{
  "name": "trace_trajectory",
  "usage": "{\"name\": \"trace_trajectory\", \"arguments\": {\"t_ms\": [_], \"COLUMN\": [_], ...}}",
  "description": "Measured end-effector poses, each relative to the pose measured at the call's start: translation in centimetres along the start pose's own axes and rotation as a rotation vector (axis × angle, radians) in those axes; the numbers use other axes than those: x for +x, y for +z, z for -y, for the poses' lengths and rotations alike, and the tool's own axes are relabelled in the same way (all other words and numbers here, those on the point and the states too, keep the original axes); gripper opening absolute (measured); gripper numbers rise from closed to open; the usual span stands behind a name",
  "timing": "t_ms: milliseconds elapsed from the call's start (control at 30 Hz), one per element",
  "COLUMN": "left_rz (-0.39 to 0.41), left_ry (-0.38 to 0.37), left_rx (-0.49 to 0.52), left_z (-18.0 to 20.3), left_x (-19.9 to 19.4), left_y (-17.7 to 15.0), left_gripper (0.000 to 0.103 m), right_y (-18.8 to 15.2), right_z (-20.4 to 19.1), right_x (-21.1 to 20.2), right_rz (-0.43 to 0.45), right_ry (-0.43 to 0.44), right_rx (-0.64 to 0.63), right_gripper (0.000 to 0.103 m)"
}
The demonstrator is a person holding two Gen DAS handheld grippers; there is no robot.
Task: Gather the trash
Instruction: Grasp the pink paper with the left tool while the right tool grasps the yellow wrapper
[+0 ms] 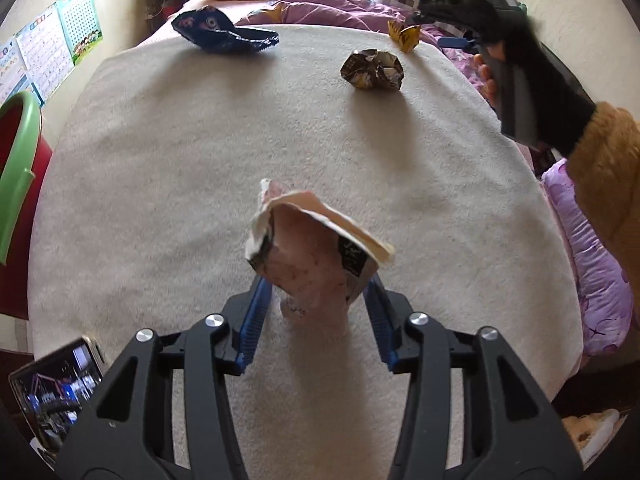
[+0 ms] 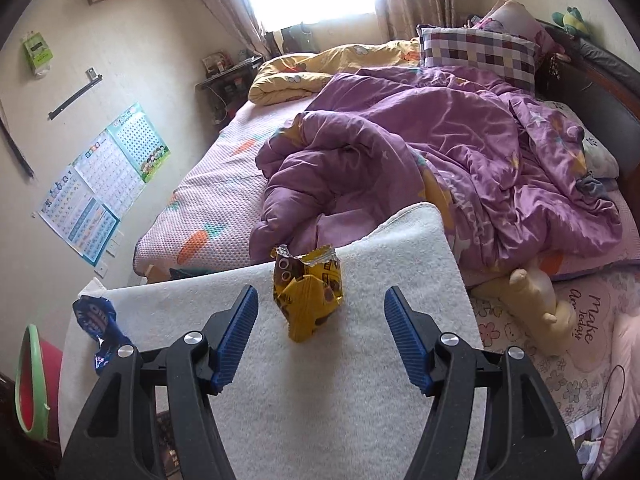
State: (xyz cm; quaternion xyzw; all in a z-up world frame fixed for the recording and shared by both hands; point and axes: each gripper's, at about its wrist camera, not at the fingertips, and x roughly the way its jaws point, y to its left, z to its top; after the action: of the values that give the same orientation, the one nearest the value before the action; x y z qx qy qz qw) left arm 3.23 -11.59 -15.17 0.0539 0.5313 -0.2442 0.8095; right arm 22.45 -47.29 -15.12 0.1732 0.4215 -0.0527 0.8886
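Note:
My left gripper is shut on a crumpled pink and white wrapper and holds it above the white towel-covered table. A dark crumpled wrapper and a blue wrapper lie farther back on the table. A yellow wrapper stands near the table's far edge, and it also shows in the left wrist view. My right gripper is open, with its blue fingers either side of the yellow wrapper and not touching it. The right gripper also shows in the left wrist view.
A red bin with a green rim stands left of the table; it also shows in the right wrist view. A phone lies at the near left corner. A bed with a purple duvet lies beyond the table.

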Motion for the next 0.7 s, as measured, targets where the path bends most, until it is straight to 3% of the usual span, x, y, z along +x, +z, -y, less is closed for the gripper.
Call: {"name": "trace_trajectory", "arguments": {"t_ms": [33, 100, 133, 167, 333, 433, 700], "left_rz": [0.002, 0.008, 0.01, 0.009, 0.005, 0.018, 0.018], "left_ry": [-0.003, -0.009, -0.012, -0.016, -0.035, -0.042, -0.062], "left_rx": [-0.002, -0.003, -0.003, -0.002, 0.005, 0.006, 0.043], "left_z": [-0.2, -0.2, -0.1, -0.1, 0.0, -0.1, -0.1], "left_x": [-0.2, -0.4, -0.4, -0.4, -0.3, -0.5, 0.2], "left_y": [0.0, -0.1, -0.2, -0.2, -0.5, -0.1, 0.4], "left_gripper": [0.047, 0.05, 0.051, 0.051, 0.053, 0.054, 0.057], "right_y": [0.1, 0.2, 0.3, 0.3, -0.4, -1.7, -10.3], "right_z": [0.0, -0.2, -0.2, -0.3, -1.3, -2.0, -6.5], "right_x": [0.6, 1.4, 1.6, 1.7, -0.1, -3.1, -9.6], "right_rz": [-0.014, -0.036, -0.048, -0.051, -0.023, 0.009, 0.012], "right_ry": [0.002, 0.014, 0.022, 0.022, 0.056, 0.124, 0.208], "right_rx": [0.002, 0.005, 0.005, -0.003, -0.06, -0.065, -0.203], "right_gripper": [0.063, 0.054, 0.043, 0.041, 0.038, 0.037, 0.038]}}
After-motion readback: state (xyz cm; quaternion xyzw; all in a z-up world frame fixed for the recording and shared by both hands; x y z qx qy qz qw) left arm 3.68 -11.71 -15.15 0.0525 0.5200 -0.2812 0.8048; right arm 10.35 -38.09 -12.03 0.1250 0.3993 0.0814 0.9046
